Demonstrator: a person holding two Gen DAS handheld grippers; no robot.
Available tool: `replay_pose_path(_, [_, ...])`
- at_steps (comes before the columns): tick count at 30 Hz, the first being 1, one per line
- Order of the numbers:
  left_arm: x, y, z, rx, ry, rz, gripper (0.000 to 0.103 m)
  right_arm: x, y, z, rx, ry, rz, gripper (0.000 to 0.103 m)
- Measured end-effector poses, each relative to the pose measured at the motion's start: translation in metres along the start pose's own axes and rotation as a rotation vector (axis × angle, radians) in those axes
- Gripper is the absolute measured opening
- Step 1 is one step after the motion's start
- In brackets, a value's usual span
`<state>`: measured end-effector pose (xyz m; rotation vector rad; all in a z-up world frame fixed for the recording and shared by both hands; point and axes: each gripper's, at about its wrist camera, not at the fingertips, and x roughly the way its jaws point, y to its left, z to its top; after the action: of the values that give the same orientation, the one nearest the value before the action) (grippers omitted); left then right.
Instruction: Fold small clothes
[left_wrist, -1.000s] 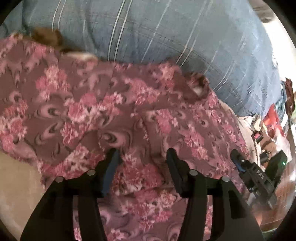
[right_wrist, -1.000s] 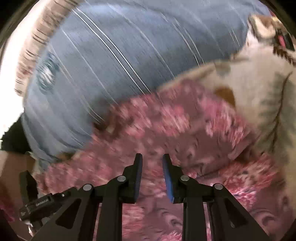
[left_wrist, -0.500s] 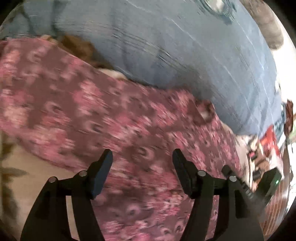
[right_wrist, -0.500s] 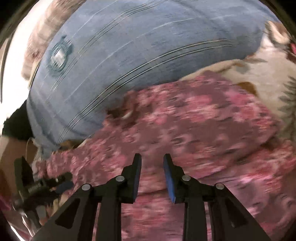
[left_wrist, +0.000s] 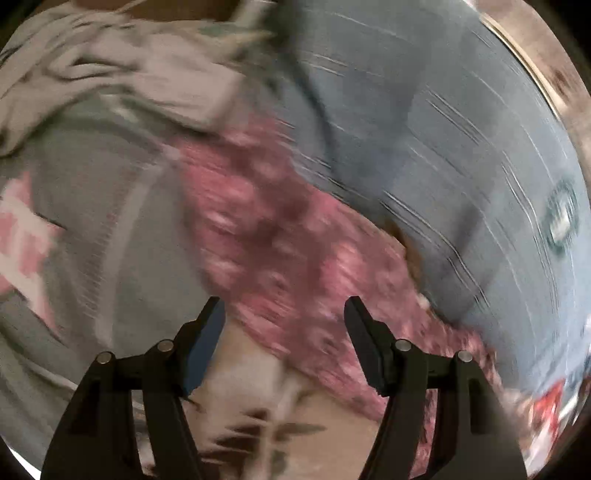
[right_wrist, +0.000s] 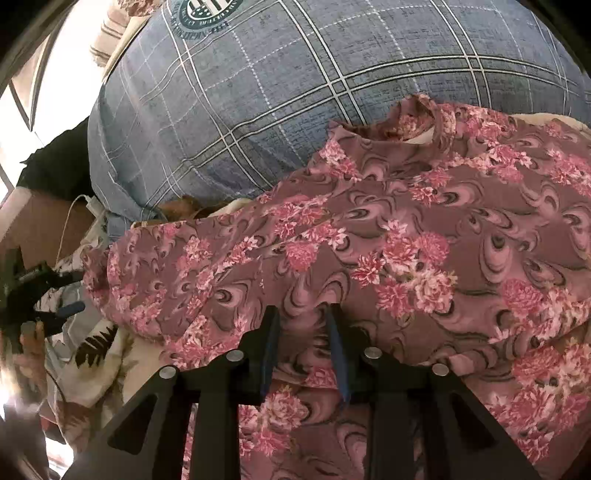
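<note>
Floral garment (right_wrist: 388, 229) lies spread on the bed just under our right gripper (right_wrist: 301, 325), whose jaws stand a little apart with nothing pinched between them. We judge that we are between folds: the next move calls for picking an edge and carrying it across. Our left gripper (left_wrist: 284, 314) hangs wide apart and empty over the garment's edge (left_wrist: 280, 236) and the pale sheet (left_wrist: 240, 384); beside it is a grey cloth (left_wrist: 92, 221). Beyond sits the blue checked pillow (right_wrist: 280, 96). Since a second ago the left jaws have been opening, and that view now takes in the grey cloth.
</note>
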<state>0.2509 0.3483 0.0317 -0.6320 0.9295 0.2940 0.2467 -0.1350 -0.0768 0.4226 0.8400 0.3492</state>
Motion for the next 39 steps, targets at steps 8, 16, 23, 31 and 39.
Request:
replay_pose_path(8, [0.030,0.027,0.019,-0.082,0.008,0.040,0.066,0.001,-0.007,0.001,0.037,-0.010,0.048,0.029])
replay_pose_path(16, [0.055,0.010,0.031,-0.057,-0.023,0.079,0.004,-0.001,-0.012,0.000,0.062,-0.015,0.084,0.029])
replay_pose_path(23, [0.009,-0.011,0.016,0.004,-0.089,-0.044,0.004,-0.002,-0.015,0.000,0.076,-0.016,0.099,0.029])
replay_pose_path(31, [-0.027,-0.078,-0.024,0.139,-0.105,-0.154,0.004,-0.006,-0.013,0.007,0.078,0.019,0.065,0.028])
replay_pose_path(39, [-0.022,-0.175,-0.081,0.274,-0.050,-0.261,0.004,-0.051,-0.051,0.020,0.080,-0.036,-0.063,0.037])
